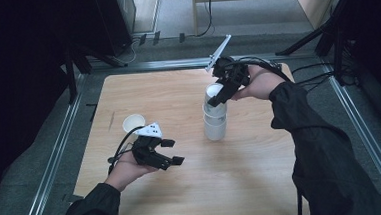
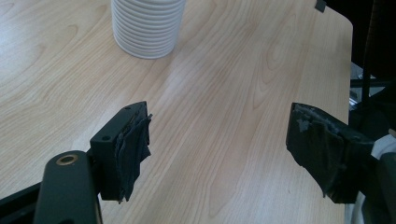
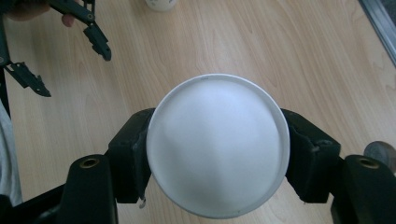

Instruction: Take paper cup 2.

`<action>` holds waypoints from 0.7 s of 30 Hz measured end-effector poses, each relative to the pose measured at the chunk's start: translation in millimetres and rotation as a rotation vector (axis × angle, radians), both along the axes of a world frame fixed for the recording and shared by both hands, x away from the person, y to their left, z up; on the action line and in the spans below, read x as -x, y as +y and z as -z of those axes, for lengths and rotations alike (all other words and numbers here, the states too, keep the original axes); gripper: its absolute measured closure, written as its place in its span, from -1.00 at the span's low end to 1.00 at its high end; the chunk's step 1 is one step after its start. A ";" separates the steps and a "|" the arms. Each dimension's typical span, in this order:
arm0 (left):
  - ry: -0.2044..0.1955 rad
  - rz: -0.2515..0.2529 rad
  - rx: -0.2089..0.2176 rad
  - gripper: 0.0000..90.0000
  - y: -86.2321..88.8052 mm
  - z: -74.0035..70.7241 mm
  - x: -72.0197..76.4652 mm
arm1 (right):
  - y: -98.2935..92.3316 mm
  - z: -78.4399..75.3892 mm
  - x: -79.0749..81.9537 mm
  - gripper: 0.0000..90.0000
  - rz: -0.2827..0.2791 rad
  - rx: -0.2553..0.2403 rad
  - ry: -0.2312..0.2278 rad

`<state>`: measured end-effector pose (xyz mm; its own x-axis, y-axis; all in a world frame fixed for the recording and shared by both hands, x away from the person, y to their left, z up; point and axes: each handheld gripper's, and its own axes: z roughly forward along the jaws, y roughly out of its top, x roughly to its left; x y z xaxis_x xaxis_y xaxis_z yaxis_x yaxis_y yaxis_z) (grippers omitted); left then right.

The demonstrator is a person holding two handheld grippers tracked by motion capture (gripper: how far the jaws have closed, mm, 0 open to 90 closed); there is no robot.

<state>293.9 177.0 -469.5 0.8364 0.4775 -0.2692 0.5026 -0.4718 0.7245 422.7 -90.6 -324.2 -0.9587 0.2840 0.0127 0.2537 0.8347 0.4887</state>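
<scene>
A pale wooden table (image 1: 193,182) with rounded corners stands on grey floor, framed by metal rails, with dark stands and cables around it.

The right gripper (image 1: 217,97) points down from the far right side of the table, the person's right hand (image 1: 260,82) behind it and a dark sleeve running back to the bottom right edge. Its jaws are clamped on the sides of a white cup (image 3: 217,144), one pad against each side just under the rim; in the right gripper view the cup's round top lies between the two black jaws. This cup is the topmost of a stack of white cups (image 1: 215,122) standing upright near the middle of the table, a little to the right. Whether the top cup has come clear of the stack cannot be told.

The left gripper (image 1: 172,151) is held level above the near left part of the table, jaws pointing right, towards the stack but well apart from it. Its jaws stand released, with nothing but bare wood between them. The left hand (image 1: 127,170) grips its body from below.

A single white cup (image 1: 133,124) stands upright just beyond the left gripper, mouth up.
</scene>
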 end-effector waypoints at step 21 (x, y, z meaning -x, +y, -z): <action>0.006 -0.017 0.029 -0.64 3.8 -2.7 -2.7 | -22.0 -56.2 39.2 -0.24 -0.061 -0.080 -0.011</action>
<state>296.6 180.8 -466.8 0.8265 0.4837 -0.2880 0.5147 -0.4422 0.7345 383.5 -112.5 -268.0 -0.9744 0.2239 0.0227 0.1983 0.8064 0.5571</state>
